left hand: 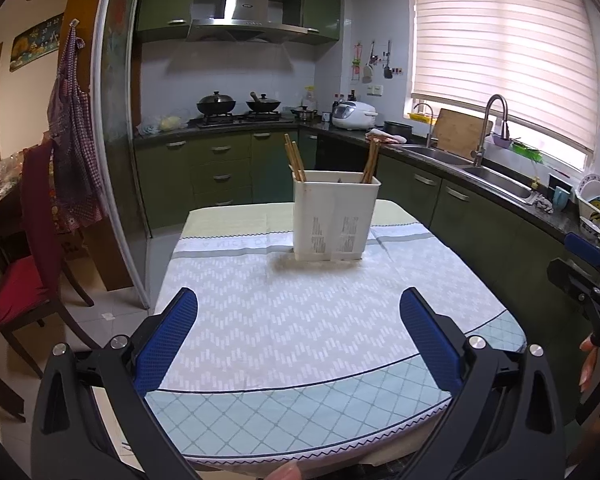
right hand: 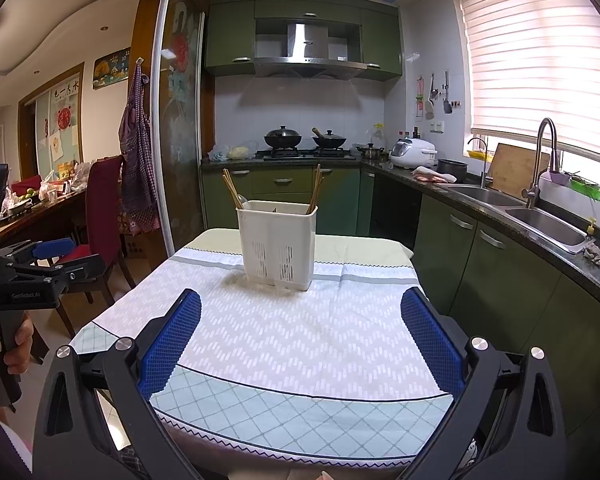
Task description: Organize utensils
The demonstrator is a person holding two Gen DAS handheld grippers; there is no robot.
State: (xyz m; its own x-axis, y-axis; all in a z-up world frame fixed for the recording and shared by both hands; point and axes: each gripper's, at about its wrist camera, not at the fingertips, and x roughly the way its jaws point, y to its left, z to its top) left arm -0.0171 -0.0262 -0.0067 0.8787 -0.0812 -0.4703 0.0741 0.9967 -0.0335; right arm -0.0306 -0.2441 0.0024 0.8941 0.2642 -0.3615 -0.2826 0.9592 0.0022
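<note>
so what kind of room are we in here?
A home kitchen, most likely: gas stove with woks under a range hood, a double sink below the window, and a white utensil holder with chopsticks on a cloth-covered table.

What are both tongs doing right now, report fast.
Left tongs: open, holding nothing.
Right tongs: open, holding nothing.

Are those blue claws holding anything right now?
No. The left gripper and the right gripper are both open and empty; the chopsticks stand in the white holder.
</note>
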